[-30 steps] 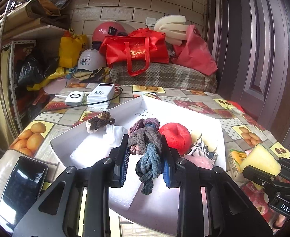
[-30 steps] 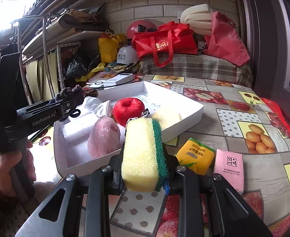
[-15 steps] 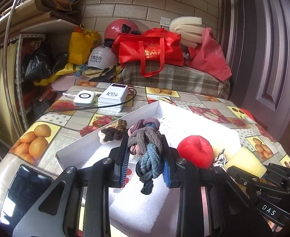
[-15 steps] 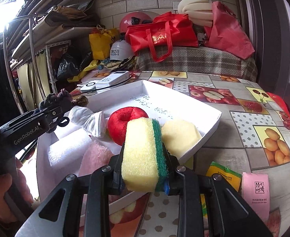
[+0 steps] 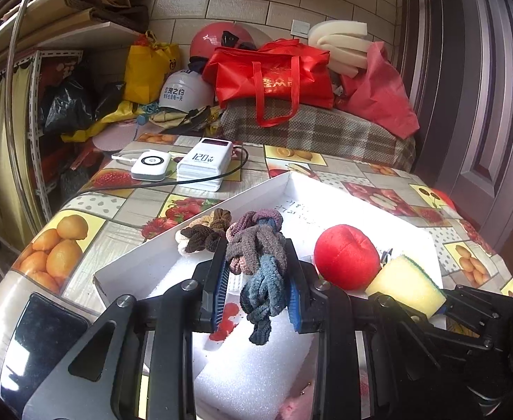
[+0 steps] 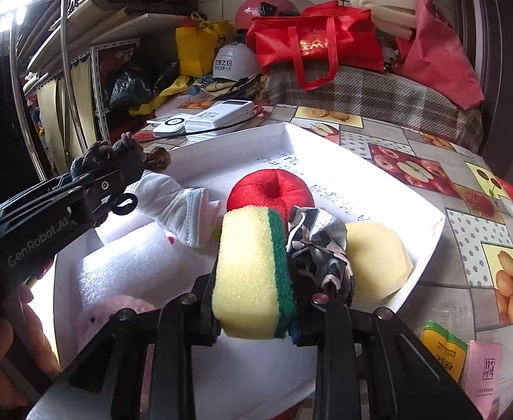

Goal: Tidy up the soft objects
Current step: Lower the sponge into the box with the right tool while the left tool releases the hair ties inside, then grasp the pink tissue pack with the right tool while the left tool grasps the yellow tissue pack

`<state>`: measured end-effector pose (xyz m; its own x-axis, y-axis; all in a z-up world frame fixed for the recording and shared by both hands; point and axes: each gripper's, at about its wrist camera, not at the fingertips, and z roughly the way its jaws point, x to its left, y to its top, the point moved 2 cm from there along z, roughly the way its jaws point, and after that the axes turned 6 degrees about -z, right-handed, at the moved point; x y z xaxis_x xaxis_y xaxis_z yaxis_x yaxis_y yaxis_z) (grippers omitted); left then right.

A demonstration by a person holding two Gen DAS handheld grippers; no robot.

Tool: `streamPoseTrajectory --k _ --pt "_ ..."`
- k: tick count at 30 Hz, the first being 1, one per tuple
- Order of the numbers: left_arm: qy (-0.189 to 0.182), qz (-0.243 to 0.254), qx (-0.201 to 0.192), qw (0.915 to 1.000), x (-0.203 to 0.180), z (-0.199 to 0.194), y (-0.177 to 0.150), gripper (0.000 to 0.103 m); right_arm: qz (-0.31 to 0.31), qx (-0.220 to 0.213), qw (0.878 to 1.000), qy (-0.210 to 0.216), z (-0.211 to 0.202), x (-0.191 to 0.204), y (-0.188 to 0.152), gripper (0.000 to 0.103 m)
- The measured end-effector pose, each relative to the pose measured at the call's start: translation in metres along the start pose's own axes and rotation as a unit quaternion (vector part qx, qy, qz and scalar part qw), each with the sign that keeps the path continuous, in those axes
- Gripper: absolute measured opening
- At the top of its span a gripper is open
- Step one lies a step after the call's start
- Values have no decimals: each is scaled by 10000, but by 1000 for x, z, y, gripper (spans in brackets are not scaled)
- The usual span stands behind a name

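My left gripper [image 5: 258,281] is clamped on a knitted scrunchie bundle [image 5: 256,262], hanging over the white tray [image 5: 130,266] nr its left rim. Right gripper [image 6: 256,301] squeezes a yellow/green sponge [image 6: 253,273] above the tray's near edge. In the tray: red plush apple [image 6: 268,189], yellow sponge [image 6: 375,259], patterned scrunchie [image 6: 317,245] btwn them, white foam sheet [image 5: 256,364].

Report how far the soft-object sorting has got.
Done: the red plush apple, pale yellow sponge and brown scrunchie lie in the white tray. In hand: left gripper clamps a knitted scrunchie; right gripper clamps the yellow-green sponge. Left: releasing both into the tray.
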<state>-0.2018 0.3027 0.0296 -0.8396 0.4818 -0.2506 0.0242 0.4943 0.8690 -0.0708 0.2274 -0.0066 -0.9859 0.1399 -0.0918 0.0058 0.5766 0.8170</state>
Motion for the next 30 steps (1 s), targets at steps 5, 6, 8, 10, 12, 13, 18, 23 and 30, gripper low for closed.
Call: streamPoseTrajectory --k 5,6,8,10,12,13,18,23,30 --pt "124 153 50 9998 -5 4 -1 28 306 1 9995 62 -1 -11 -1 28" --pt "162 202 21 9997 -7 3 -1 28 210 -38 9998 44 -2 -7 0 28" --pt "275 307 -78 9991 -13 0 -2 33 -18 -102 9999 -13 -5 2 1 29" --pt "452 389 -219 9980 -16 -4 -2 50 -209 -74 9997 -86 -4 9 3 47" --pt "587 411 -427 9965 -16 -11 -4 88 -268 -73 9995 -180 -3 11 4 83" --pt "602 412 -514 9960 -16 -14 -4 103 -254 -105 9995 -181 -4 10 4 89" --pt "572 412 -639 9955 -14 -17 -4 103 -114 -173 9995 -222 -6 3 5 89" --pt "534 367 -782 9948 -13 -22 -5 103 -127 -315 9987 -370 -11 4 5 89" --pt "423 352 -1028 9932 -14 -36 -9 103 -62 -538 9971 -534 -24 2 1 103"
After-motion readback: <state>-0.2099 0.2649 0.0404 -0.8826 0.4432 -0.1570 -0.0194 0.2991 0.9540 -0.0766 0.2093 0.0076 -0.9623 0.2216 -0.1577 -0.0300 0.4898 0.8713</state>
